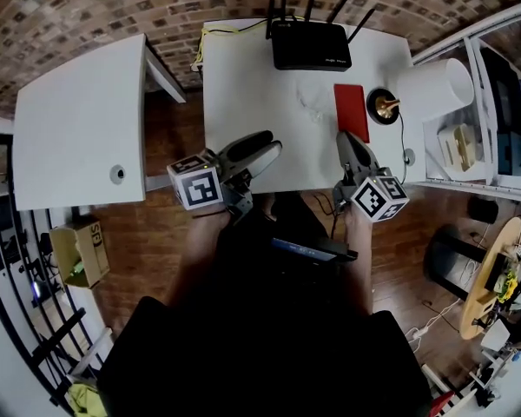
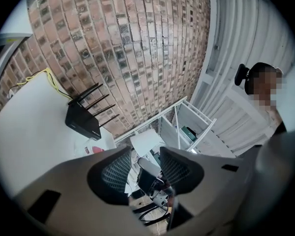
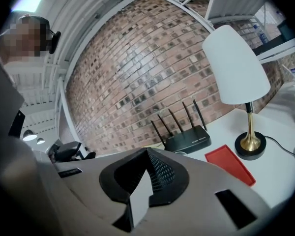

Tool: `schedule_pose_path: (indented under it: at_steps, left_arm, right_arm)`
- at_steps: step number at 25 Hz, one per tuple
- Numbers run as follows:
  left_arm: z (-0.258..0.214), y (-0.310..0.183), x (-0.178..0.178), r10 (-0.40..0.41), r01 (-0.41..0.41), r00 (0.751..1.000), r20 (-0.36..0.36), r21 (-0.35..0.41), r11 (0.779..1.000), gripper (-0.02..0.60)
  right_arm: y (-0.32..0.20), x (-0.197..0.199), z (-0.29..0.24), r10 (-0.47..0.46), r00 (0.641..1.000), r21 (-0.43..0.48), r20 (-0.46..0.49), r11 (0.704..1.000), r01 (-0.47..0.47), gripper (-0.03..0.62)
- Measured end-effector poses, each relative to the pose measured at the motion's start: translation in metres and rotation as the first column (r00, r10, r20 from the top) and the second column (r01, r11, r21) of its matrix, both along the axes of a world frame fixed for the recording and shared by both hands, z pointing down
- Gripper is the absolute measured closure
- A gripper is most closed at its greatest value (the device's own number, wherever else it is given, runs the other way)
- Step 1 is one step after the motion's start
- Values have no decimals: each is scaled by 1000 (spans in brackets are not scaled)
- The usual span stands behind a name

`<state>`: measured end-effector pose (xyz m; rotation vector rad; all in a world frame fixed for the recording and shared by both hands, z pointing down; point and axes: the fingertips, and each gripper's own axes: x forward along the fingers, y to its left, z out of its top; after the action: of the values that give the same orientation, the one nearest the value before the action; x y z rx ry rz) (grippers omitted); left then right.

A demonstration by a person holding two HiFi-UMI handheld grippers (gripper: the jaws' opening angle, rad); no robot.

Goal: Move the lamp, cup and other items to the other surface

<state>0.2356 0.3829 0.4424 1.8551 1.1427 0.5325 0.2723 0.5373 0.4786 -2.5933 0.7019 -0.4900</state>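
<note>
Right gripper (image 3: pixel 147 155) hovering over the near edge of the white table (image 1: pixel 252 102), ribbed black pads pressing together, gripping nothing. Left gripper (image 2: pixel 146 151) standing wide, empty. Lamp (image 3: pixel 236 65) sitting at the table's far right, showing a smooth tapered white shade, a slim brass stem and a round black base. It is just beside a flat red tray (image 3: pixel 231 165).

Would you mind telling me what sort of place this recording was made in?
Probably an indoor office or workroom. A white desk against a brick wall carries a black Wi-Fi router and a table lamp. There is wooden flooring, with white shelving alongside.
</note>
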Motion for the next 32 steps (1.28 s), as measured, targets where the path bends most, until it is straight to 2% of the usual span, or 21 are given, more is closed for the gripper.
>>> schedule_pose_path:
  at_steps: [7, 12, 21, 32]
  left_arm:
    - [-21, 18, -15, -24, 25, 998, -64, 19, 1000, 403]
    - [-36, 45, -38, -50, 54, 995, -83, 45, 998, 403]
    - [-42, 97, -110, -80, 88, 993, -88, 94, 992, 403]
    - [-44, 100, -199, -203, 219, 972, -115, 147, 965, 403]
  right_arm:
    - [13, -12, -33, -44, 996, 62, -78, 997, 48, 569]
    - [37, -35, -55, -69, 991, 117, -119, 990, 83, 569]
    - [84, -96, -67, -111, 984, 226, -143, 964, 141, 569]
    - [77, -159, -66, -227, 960, 329, -166, 905, 271, 569]
